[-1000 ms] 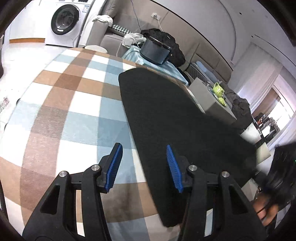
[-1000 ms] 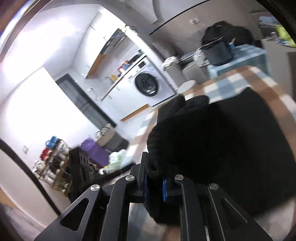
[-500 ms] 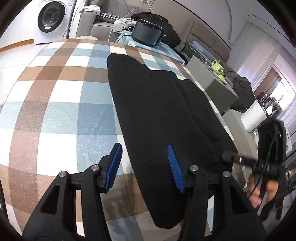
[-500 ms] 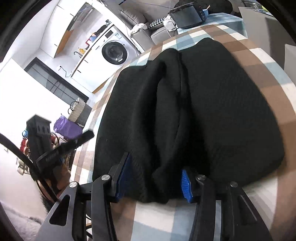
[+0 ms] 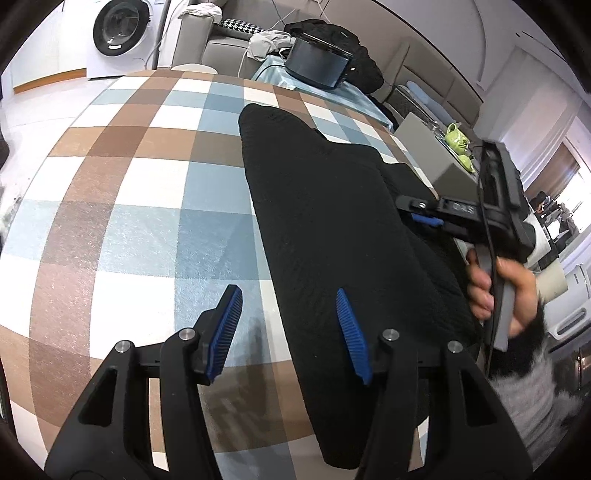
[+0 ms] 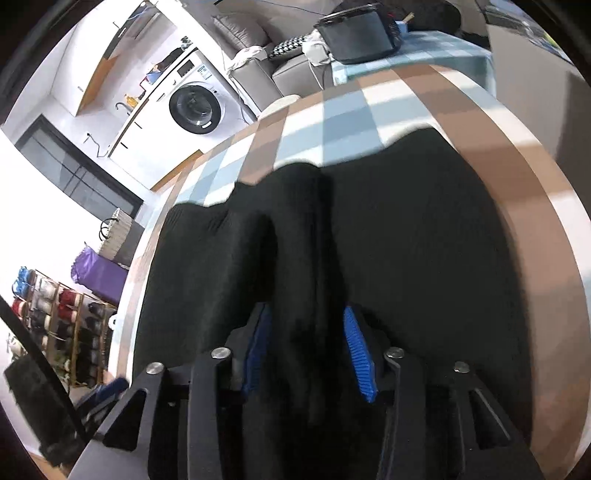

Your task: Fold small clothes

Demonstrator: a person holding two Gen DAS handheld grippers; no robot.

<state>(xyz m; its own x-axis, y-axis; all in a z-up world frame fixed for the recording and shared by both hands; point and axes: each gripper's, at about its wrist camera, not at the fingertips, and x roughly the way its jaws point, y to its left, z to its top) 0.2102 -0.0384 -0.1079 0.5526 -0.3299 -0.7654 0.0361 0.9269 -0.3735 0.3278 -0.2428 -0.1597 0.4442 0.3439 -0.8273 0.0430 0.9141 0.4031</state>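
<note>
Nearby, black garment (image 5: pixel 332 229) on checked cloth (image 5: pixel 129 221), left tongs (image 5: pixel 286 332) spread, right tongs (image 6: pixel 308 350) closing round its ridge, washer (image 5: pixel 118 29) behind.

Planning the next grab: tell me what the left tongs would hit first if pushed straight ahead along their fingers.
Probably the left edge of the black garment where it lies on the checked cloth: the open left tongs straddle that edge, empty. Depth is unclear, so bare cloth could come first.
</note>
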